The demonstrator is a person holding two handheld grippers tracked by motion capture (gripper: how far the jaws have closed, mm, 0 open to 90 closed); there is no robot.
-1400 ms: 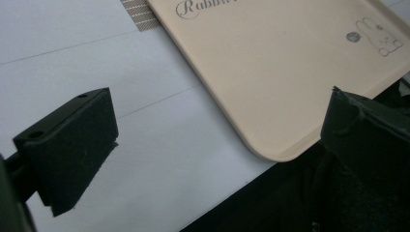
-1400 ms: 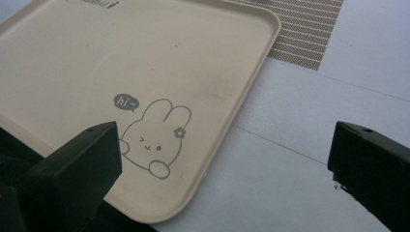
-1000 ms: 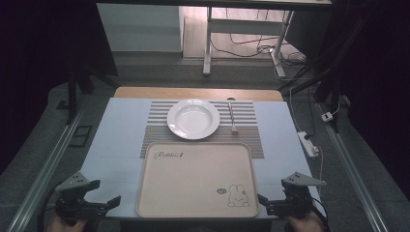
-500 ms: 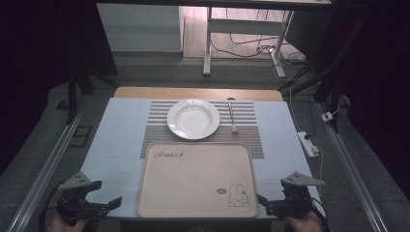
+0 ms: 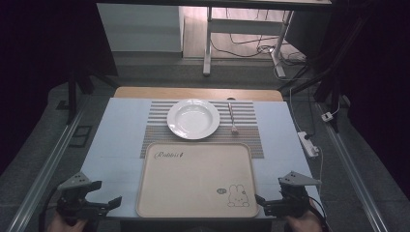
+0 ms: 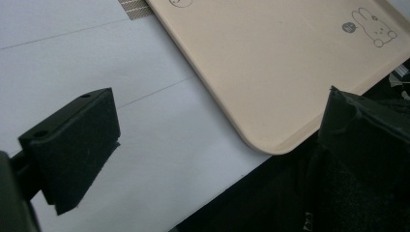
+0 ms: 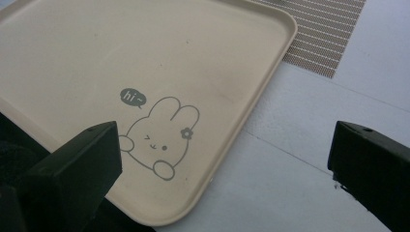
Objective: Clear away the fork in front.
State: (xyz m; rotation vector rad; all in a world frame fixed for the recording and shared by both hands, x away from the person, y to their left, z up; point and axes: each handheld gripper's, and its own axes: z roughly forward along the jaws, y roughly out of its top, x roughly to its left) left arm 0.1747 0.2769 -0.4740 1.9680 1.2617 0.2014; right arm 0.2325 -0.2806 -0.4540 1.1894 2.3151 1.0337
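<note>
Now each hand-held gripper, left (image 5: 99,203) and right (image 5: 265,202), gapes wide, empty, flanking the tray's (image 5: 193,181) near corners.

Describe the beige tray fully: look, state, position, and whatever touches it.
The tray is a beige, smooth, plastic-looking rectangle with rounded corners and a low raised rim. It carries cursive lettering at its far left and a winking rabbit drawing with a "hi" bubble at its near right. It lies flat and empty at the table's near edge, its far edge overlapping the striped placemat. The left tool and right tool flank it, both open, neither touching it.
</note>
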